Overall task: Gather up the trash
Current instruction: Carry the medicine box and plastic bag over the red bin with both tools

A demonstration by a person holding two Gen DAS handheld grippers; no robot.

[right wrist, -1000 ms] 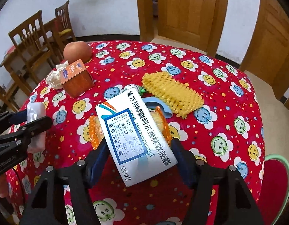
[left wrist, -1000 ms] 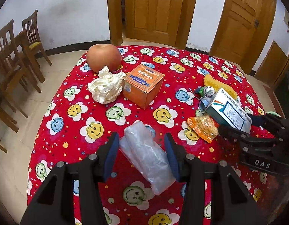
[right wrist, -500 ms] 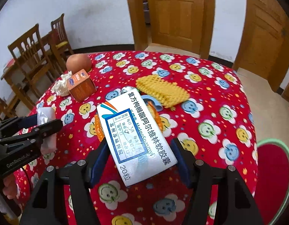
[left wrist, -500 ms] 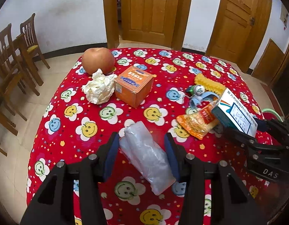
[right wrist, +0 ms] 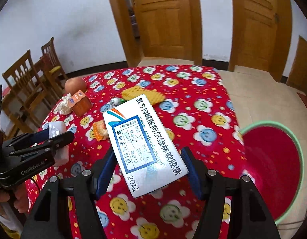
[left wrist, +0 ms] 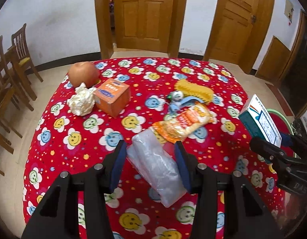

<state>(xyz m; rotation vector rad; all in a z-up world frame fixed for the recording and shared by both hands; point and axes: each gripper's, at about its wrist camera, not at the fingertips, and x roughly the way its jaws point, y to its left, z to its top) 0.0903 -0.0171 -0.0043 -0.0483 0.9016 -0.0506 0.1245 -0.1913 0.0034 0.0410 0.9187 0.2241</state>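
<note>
Left gripper (left wrist: 150, 162) clenched on clear plastic bag (left wrist: 156, 165), above red tablecloth (left wrist: 59, 139). Right gripper (right wrist: 148, 170) grasping white medicine box (right wrist: 143, 143), beside red bin (right wrist: 272, 171), off tablecloth edge.

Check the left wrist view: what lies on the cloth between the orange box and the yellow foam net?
Only bare cloth lies between the orange box and yellow foam net, as the left wrist view shows.

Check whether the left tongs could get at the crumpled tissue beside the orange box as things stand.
Probably not yet: the left tongs are shut on a clear plastic bag. The path to the crumpled tissue looks free, but the bag must be dropped first.
</note>
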